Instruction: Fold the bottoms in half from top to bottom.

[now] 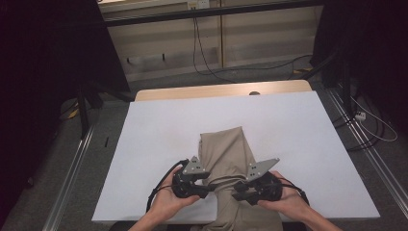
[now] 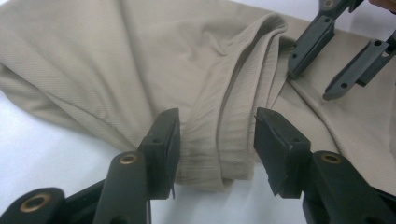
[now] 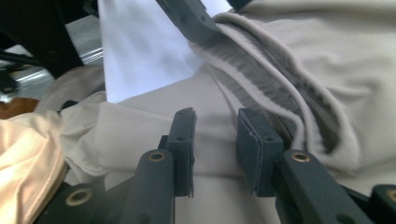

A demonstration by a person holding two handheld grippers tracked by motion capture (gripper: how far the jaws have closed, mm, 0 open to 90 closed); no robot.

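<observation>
From the high view, a white counter (image 1: 159, 144) stood in a dim room, its far edge showing a strip of pale wood (image 1: 221, 90) with a small dark hole. Behind it ran a light wall panel (image 1: 163, 41) with a black cable (image 1: 202, 57) hanging down, dark curtains (image 1: 43, 57) hung at either side, and metal rails (image 1: 72, 168) lay along the grey floor. A beige garment (image 1: 226, 149) lay in the middle of the near half of the counter, bunched narrow near the front edge and running over that edge toward the person. The left gripper (image 1: 208, 185) and the right gripper (image 1: 236, 190) faced each other at that narrow part, each held in a hand. In the left gripper view, the left gripper (image 2: 217, 140) had its jaws partly apart, straddling a thick folded ridge of the garment (image 2: 140, 60) without pressing it, with bare white counter (image 2: 32, 154) below; the other gripper (image 2: 322, 65) rested on the cloth farther off. In the right gripper view, the right gripper (image 3: 215, 144) stood with a narrow gap between its jaws, above flat cloth and gripping nothing, a ribbed hem (image 3: 280, 88) lying just beside it and white counter (image 3: 140, 51) beyond.
</observation>
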